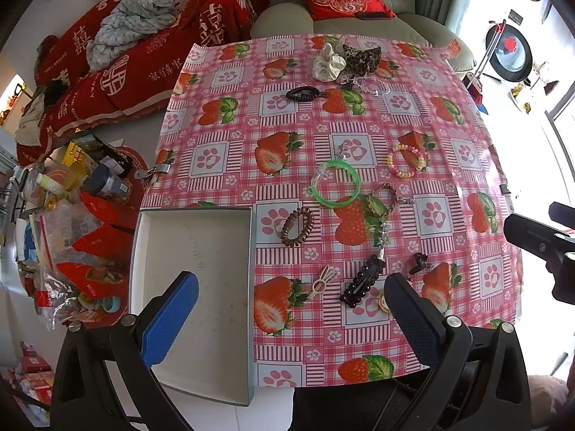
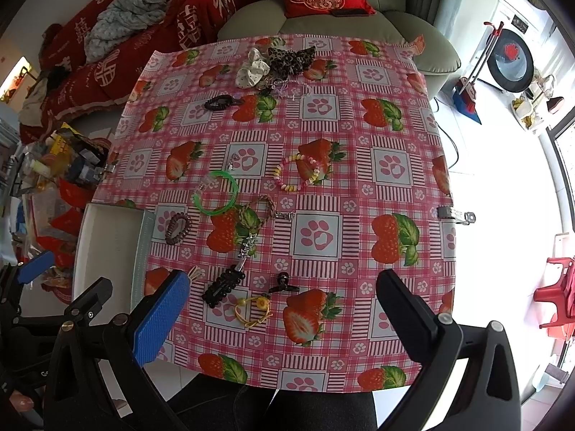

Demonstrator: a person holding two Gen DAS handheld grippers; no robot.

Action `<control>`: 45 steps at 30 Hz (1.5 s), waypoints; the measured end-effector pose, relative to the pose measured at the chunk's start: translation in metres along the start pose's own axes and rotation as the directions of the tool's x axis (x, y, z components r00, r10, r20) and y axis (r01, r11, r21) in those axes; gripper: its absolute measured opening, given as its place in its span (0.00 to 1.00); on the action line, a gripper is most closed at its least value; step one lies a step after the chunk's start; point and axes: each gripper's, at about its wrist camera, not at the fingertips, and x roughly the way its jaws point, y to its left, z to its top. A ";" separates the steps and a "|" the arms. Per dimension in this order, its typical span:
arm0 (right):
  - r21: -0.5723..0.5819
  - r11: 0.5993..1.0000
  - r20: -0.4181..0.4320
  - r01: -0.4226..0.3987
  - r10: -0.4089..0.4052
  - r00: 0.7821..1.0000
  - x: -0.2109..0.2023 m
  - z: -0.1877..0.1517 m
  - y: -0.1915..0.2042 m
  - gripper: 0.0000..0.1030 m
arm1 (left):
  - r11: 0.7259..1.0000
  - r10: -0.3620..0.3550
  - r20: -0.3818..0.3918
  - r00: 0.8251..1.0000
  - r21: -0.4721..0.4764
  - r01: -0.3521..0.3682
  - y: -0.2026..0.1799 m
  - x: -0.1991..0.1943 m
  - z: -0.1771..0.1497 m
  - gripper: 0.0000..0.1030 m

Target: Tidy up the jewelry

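Jaws wide on both grippers; black beaded clip [image 2: 223, 284] lies diagonally.

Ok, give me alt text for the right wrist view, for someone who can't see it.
Open right gripper hovers over a strawberry-print tablecloth scattered with jewelry: a green bangle, beaded bracelet, black beaded clip and scrunchies. A white box sits at the left edge.

Box [image 1: 194, 287] on table [image 1: 449, 136], under left jaw of left gripper [image 1: 291, 309]. Beaded clip [image 1: 363, 282] between its jaws; coil tie [image 1: 296, 226] and bangle [image 1: 336, 188] ahead. Scrunchies [image 1: 327, 63] at far edge.
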 end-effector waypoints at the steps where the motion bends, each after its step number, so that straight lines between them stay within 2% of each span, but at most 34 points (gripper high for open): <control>1: 0.001 1.000 -0.002 0.000 0.000 1.000 0.001 0.000 -0.001 1.00 | 1.000 0.001 -0.003 1.000 0.000 -0.001 0.000 0.001 0.000 1.00; 14: 0.034 0.999 -0.068 0.001 0.002 0.998 0.026 0.003 -0.013 1.00 | 1.000 0.005 -0.059 0.998 -0.015 -0.006 0.008 0.040 0.016 1.00; 24: 0.059 0.998 -0.160 0.012 -0.003 0.987 0.081 0.018 -0.034 1.00 | 1.000 -0.026 -0.086 0.996 0.011 0.027 -0.003 0.096 0.050 1.00; 30: 0.065 0.998 -0.181 0.012 0.000 0.983 0.122 0.039 -0.049 1.00 | 0.999 -0.029 -0.087 0.996 0.027 0.032 -0.012 0.137 0.073 1.00; 31: 0.067 0.998 -0.187 0.015 -0.003 0.982 0.130 0.044 -0.052 1.00 | 0.999 -0.030 -0.088 0.996 0.025 0.032 -0.012 0.143 0.076 0.99; 32: 0.069 0.997 -0.191 0.017 -0.003 0.982 0.136 0.048 -0.054 1.00 | 0.999 -0.037 -0.091 0.995 0.025 0.039 -0.012 0.149 0.079 0.93; 37: 0.076 0.997 -0.179 0.016 -0.002 0.984 0.164 0.069 -0.061 1.00 | 0.999 -0.042 -0.104 0.994 0.022 0.044 -0.015 0.178 0.091 0.92; 39: 0.077 0.997 -0.174 0.022 -0.008 0.985 0.177 0.079 -0.063 1.00 | 0.998 -0.055 -0.110 0.992 0.030 0.059 -0.019 0.188 0.094 0.79; 43: 0.063 0.998 -0.154 0.023 -0.013 0.988 0.198 0.093 -0.064 0.99 | 0.997 -0.068 -0.113 0.991 0.039 0.073 -0.022 0.206 0.099 0.79; 45: 0.053 0.998 -0.154 0.032 -0.024 0.988 0.207 0.097 -0.063 0.92 | 0.996 -0.072 -0.116 0.991 0.045 0.078 -0.024 0.213 0.100 0.79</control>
